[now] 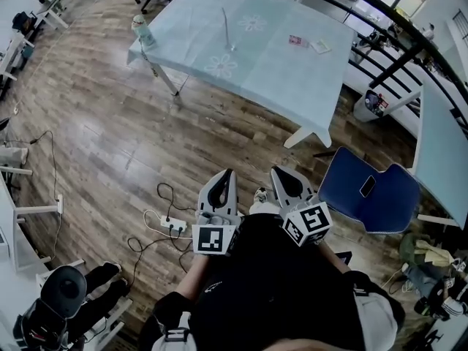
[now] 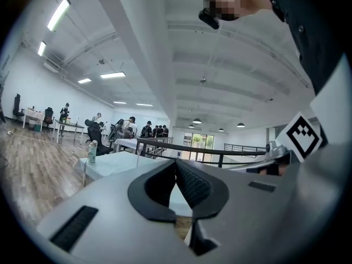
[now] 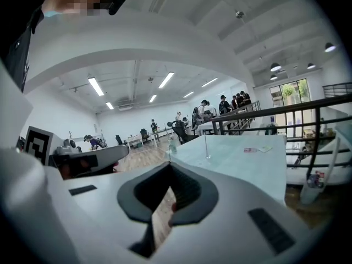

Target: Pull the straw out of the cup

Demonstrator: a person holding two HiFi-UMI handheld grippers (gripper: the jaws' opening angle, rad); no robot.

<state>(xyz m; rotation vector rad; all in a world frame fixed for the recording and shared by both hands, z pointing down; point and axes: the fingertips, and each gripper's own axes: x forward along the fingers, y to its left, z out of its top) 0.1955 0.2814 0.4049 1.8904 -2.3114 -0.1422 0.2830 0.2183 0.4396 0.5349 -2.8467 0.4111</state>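
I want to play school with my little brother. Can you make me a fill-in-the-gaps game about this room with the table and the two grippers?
1. The table wears a light ____ cloth.
2. The bottle stands at one ____ of the table.
3. The straw stands ____, not lying down.
4. The jaws of the left gripper and the right gripper are both ____, with nothing between them.

Missing words: blue, corner, upright, shut.

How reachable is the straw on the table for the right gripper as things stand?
Probably not yet. The right gripper, jaws shut, is held by the person's body, with wooden floor between it and the table where the straw stands. Nothing blocks the way; stepping closer should do.
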